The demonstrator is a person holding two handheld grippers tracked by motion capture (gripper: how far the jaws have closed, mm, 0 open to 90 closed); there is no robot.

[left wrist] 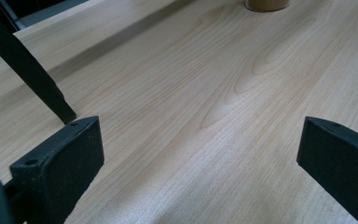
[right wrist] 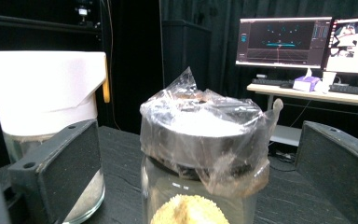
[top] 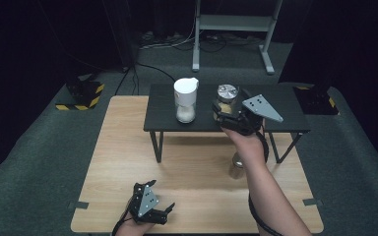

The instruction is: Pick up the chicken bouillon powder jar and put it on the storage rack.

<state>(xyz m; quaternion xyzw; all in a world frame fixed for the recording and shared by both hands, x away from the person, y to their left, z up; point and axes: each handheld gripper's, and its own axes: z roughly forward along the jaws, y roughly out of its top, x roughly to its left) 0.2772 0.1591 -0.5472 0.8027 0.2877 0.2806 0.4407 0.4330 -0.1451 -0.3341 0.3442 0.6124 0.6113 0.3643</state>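
1. Right gripper (top: 225, 117) was up at the black shelf (top: 285, 105), jaws spread wide w/ the glass jar (top: 226, 101) between them; pads stood either side, not touching the glass as far as the right gripper view showed, so released, nothing grasped.
2. Jar (right wrist: 204, 154) sat centred in the gap, its metal lid (right wrist: 200, 133) wrapped in crinkled clear plastic film (right wrist: 186, 88), yellowish grainy stuff (right wrist: 189, 212) low inside.
3. Just beyond the left-hand jaw in that view: white-lidded container (right wrist: 46, 91), near the jar but apart; its glass base stood behind the jaw pad. That was the closest obstacle on that side.
4. Past the other jaw: open shelf surface, then, well off, a desk w/ monitors (right wrist: 303, 42).
5. In the high view the container (top: 186, 98) stood on the shelf beside the jar; shelf's near edge ran just under the right gripper; shelf legs (top: 156, 146) came down onto the wooden table (top: 123, 162).
6. A small metal-topped jar (top: 236, 166) sat on the table under the shelf edge, beside the right forearm.
7. Left gripper (top: 160, 215) rested low near the table's near edge, jaws apart, holding nothing; bare wood (left wrist: 205, 107) lay between them.
8. Ahead of its left-hand jaw: a black shelf leg (left wrist: 32, 74); a tan round base (left wrist: 266, 4) sat far ahead. Plenty of free table between.
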